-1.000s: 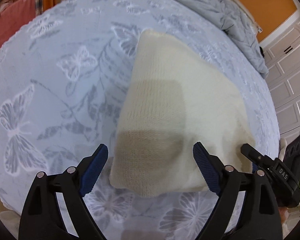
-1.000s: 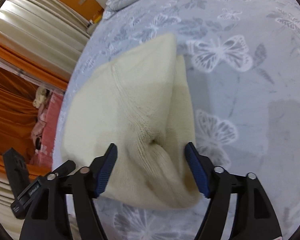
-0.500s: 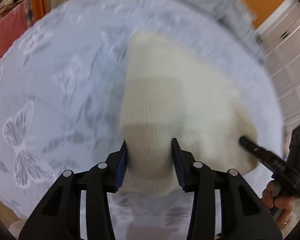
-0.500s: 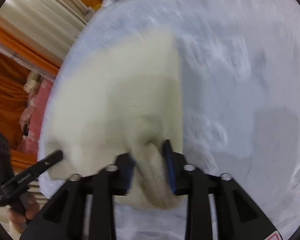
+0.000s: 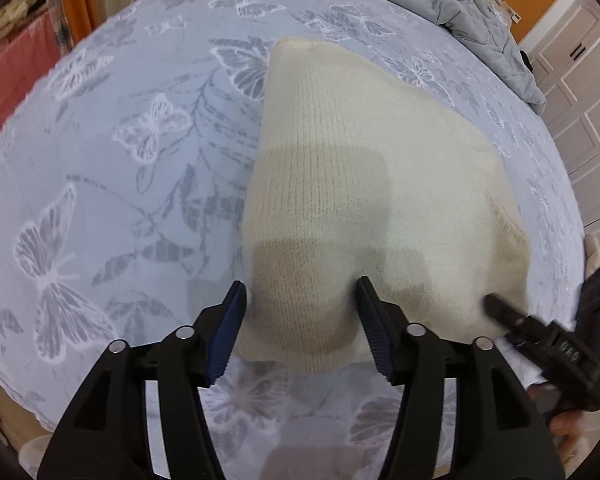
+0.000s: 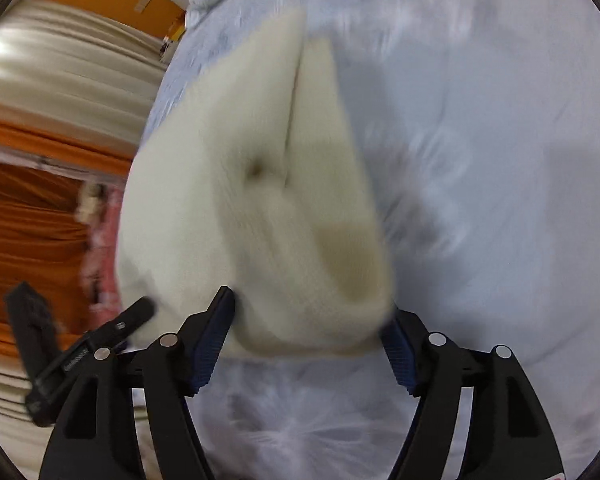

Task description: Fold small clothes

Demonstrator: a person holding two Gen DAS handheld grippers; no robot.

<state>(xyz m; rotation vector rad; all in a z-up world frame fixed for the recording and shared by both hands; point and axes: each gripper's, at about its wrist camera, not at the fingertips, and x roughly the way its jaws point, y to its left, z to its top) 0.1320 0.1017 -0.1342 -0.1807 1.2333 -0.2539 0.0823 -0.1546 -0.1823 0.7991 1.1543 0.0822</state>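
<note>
A cream knitted garment (image 5: 364, 184) lies folded on the blue butterfly-print bedspread (image 5: 120, 160). My left gripper (image 5: 300, 320) is open, its jaws either side of the garment's near left corner. In the blurred right wrist view the garment (image 6: 260, 184) shows a fold seam. My right gripper (image 6: 308, 332) is open, jaws wide around the near right corner. The right gripper also shows at the right edge of the left wrist view (image 5: 548, 340), and the left gripper shows at the left edge of the right wrist view (image 6: 88, 344).
A grey quilt (image 5: 440, 4) is bunched at the bed's far side. White cabinet doors (image 5: 580, 92) stand to the right. Orange and cream curtains (image 6: 40, 128) and a pink cloth (image 5: 8, 68) lie beyond the bed's left edge.
Both grippers closed on the garment's near corners half a second ago and have opened again, letting the cloth go. The garment lies a little flatter.
</note>
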